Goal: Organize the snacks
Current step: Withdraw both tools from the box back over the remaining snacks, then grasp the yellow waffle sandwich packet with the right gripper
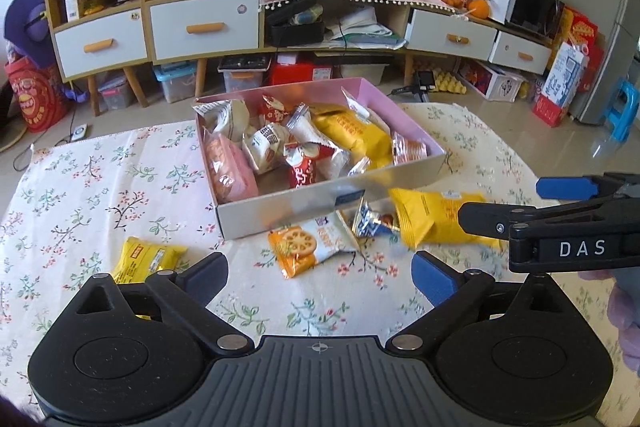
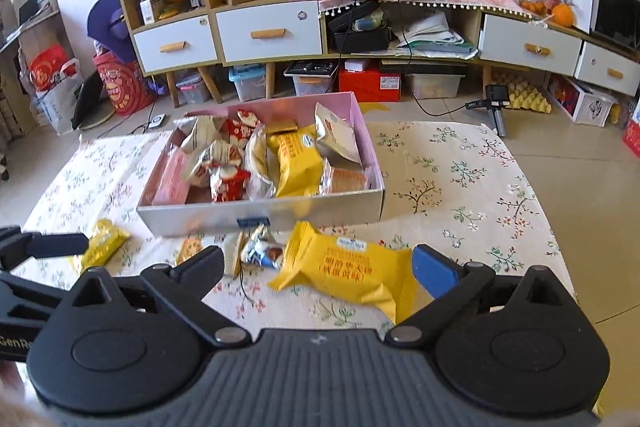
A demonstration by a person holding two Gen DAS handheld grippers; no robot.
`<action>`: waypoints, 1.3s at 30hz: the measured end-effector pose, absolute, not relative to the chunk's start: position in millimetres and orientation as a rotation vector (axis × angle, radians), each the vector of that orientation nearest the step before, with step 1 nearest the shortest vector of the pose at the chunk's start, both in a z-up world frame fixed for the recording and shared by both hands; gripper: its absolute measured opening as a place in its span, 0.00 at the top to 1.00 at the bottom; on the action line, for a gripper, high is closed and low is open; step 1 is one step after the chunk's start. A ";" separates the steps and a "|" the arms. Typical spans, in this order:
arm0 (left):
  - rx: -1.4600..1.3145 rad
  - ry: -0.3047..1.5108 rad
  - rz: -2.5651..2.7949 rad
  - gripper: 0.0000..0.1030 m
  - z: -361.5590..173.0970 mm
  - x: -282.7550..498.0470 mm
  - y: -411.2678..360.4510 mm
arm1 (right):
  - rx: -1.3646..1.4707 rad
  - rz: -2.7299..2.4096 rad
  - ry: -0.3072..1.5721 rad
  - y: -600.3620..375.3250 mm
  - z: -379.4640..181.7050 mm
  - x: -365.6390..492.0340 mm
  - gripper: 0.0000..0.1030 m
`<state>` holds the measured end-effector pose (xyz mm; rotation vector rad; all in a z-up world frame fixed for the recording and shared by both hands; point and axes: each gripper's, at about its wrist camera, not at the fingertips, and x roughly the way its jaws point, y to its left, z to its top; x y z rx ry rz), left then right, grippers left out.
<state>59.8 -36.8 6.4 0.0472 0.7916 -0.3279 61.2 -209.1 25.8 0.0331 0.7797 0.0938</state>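
**Four packets still outside the box, both tongs empty**

The left gripper (image 1: pixel 320 277) and the right gripper (image 2: pixel 320 267) both stand with jaws wide apart and nothing pressed between the pads. The box (image 1: pixel 280 205), a shallow card tray with a pink lining and a pale glossy outer wall, sits mid-table on the floral cloth (image 1: pixel 80 187), already crowded with crinkly foil and film packets.

Loose snacks lie along the box's near wall: a large yellow pack (image 2: pixel 348 271) right between the right gripper's open jaws, a small blue-and-silver sweet (image 2: pixel 260 253) just beside it, an orange lotus-print pack (image 1: pixel 308 241) ahead of the left gripper, and a small yellow pack (image 1: pixel 148 259) toward the table's left edge, near the left gripper's left finger.

Risks, as I judge them:
- The yellow pack is puffy and slick; a pinch at its sealed end could let it swing or slip out.
- The sweet is tiny and partly tucked under neighbours, perhaps under the box wall too, though the view is blurred there, so a grab may catch two items or miss.
- The two grippers work close together; the right one's arm crosses the left's view, so they could collide.
- The box is heaped, and a pack dropped on top may slide back over the low wall.
- The cloth is soft and could bunch under a scraping finger.
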 end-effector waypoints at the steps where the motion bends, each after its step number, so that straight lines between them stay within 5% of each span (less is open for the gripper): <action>1: 0.054 0.792 -0.330 0.02 5.5 58.1 -37.4 | 0.026 0.095 0.777 -208.7 24.6 58.8 0.02; 39: 0.108 0.721 -0.333 0.01 -65.0 48.8 7.3 | -0.162 0.188 0.741 -223.5 -27.7 35.4 0.00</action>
